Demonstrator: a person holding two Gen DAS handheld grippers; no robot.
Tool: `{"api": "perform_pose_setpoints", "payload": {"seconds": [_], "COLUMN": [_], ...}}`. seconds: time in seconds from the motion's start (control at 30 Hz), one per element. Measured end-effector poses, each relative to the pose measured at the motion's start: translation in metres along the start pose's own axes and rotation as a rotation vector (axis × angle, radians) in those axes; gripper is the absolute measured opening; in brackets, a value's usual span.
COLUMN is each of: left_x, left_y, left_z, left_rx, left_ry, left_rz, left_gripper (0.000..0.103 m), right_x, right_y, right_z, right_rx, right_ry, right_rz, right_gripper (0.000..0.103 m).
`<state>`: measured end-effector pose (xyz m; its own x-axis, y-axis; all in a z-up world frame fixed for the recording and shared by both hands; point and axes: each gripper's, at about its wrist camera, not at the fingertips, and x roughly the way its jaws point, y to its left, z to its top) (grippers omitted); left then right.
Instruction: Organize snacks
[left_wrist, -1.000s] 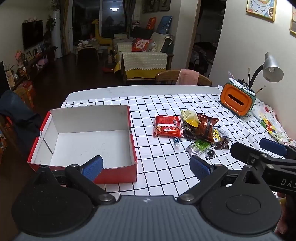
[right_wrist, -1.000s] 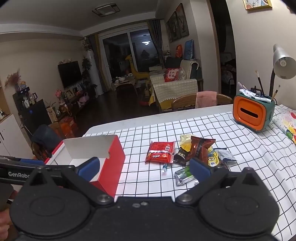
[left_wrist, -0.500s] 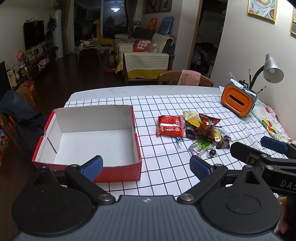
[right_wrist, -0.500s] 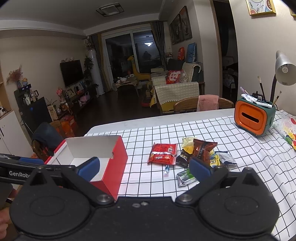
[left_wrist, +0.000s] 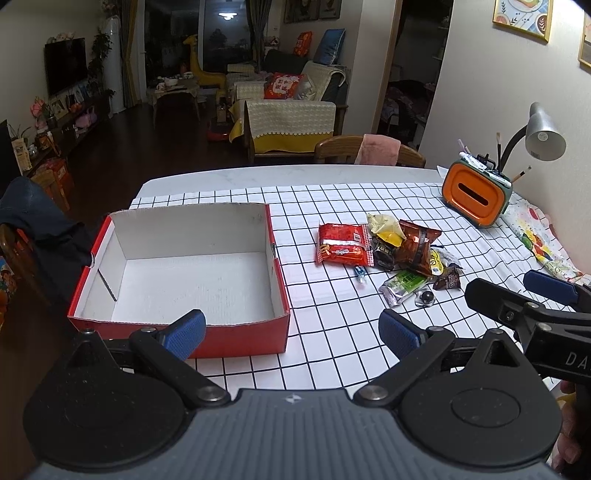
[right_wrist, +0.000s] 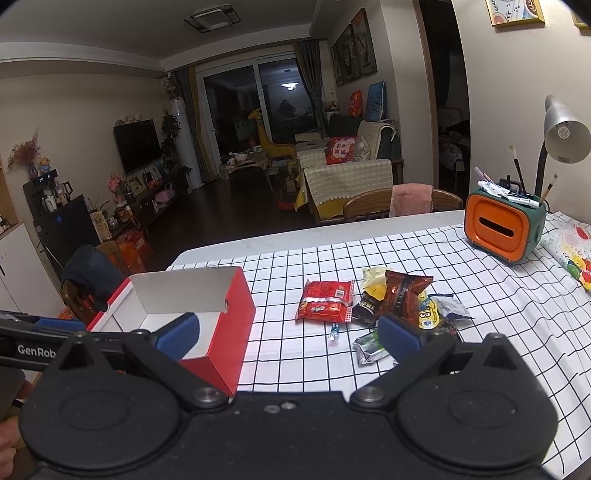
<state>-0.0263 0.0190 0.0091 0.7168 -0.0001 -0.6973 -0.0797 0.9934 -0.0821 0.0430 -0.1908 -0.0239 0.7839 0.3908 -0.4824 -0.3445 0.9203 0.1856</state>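
Observation:
An empty red box with a white inside (left_wrist: 92, 254) (right_wrist: 236, 310) stands on the left of the checked tablecloth. A pile of snacks lies right of it: a red packet (left_wrist: 343, 244) (right_wrist: 327, 304), a brown bag (left_wrist: 417, 245) (right_wrist: 404, 291), a green-silver packet (left_wrist: 404, 284) (right_wrist: 369, 347), a yellow packet and small wrapped sweets. My left gripper (left_wrist: 291, 334) is open and empty, above the table's near edge by the box's front right corner. My right gripper (right_wrist: 288, 334) is open and empty, near the snack pile's front; it also shows in the left wrist view (left_wrist: 517, 299).
An orange and green pen holder (left_wrist: 476, 197) (right_wrist: 504, 225) and a grey desk lamp (left_wrist: 545, 131) stand at the back right. A colourful patterned sheet (left_wrist: 535, 240) lies along the right edge. A wooden chair with a pink cloth (left_wrist: 369, 149) stands behind the table.
Both grippers have drawn back and risen slightly, so the box and snacks sit a little farther into view. Both stay open and empty. Nothing on the table has moved.

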Motion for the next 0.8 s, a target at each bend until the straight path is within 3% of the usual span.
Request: {"api": "perform_pose_setpoints", "payload": {"seconds": [0.8], "left_x": [-0.0072], "left_y": [0.0033], "left_z": [-0.0019], "left_rx": [0.015], "left_ry": [-0.011], "left_rz": [-0.031], "left_gripper": [0.101], "right_x": [-0.0091], "right_y": [0.0107], "right_z": [-0.0030], "right_rx": [0.001], "right_ry": [-0.011], "right_rz": [0.002], "right_gripper": [0.103]}}
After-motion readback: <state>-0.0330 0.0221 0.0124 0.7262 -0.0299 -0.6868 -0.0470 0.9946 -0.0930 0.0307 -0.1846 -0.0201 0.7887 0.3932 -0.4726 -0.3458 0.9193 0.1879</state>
